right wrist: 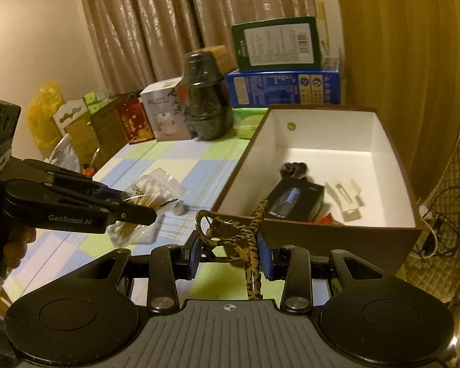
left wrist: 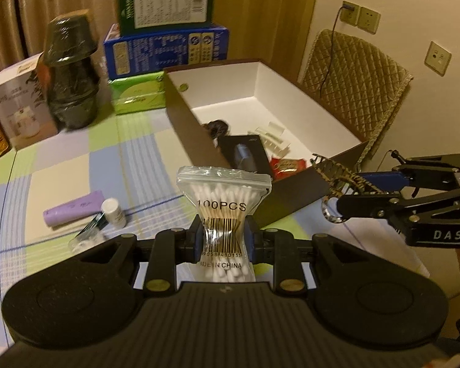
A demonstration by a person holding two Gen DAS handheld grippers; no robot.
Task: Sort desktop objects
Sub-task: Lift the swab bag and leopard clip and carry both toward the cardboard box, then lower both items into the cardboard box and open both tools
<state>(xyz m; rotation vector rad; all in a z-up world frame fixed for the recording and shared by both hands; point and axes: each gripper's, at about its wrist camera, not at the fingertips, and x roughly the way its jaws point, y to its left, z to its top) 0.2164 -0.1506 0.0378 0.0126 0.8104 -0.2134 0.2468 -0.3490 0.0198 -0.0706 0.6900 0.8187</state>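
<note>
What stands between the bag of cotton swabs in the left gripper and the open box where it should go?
Only the box's near brown wall stands between the cotton swab bag, held in the left gripper, and the box floor. The right gripper, holding a camouflage strap, is beside the box's near corner, not directly in the path.

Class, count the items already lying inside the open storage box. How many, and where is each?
4 visible in the box: dark scrunchie at back, black packet in the middle, white packet to its right, red wrapper by the front wall. More may hide behind that wall.
</note>
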